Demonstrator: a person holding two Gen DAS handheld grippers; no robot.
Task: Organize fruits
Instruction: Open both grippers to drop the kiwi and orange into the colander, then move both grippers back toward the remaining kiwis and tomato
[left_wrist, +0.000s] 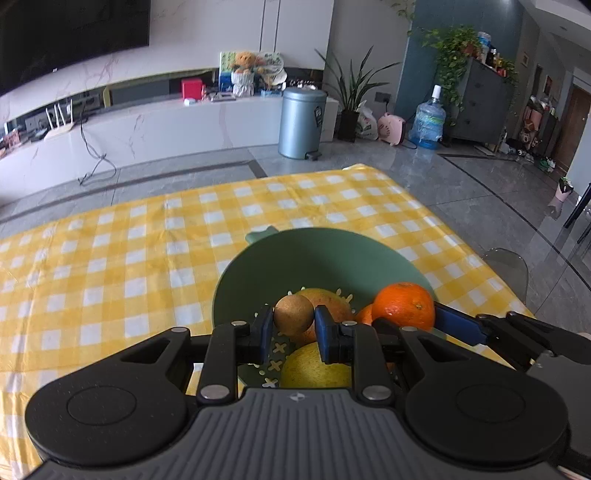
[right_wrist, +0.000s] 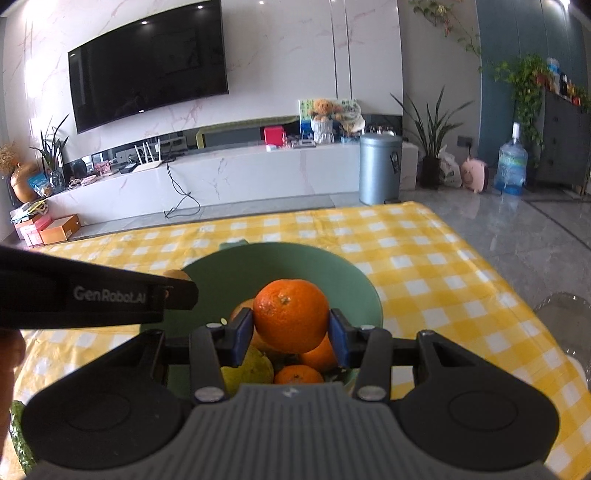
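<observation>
Both your tools hold fruit over the green bowl (left_wrist: 321, 254)

Your left tool (left_wrist: 293, 326) is clamped on a small brown fruit (left_wrist: 293, 314) above the bowl's middle; your right tool (right_wrist: 291, 334) grips an orange (right_wrist: 291, 320) just beside it; a yellow-green fruit (left_wrist: 314, 365) and more oranges (right_wrist: 298, 374) lie in the bowl on the checked table (left_wrist: 110, 258).

Home living room: wall television (right_wrist: 147, 66)
</observation>
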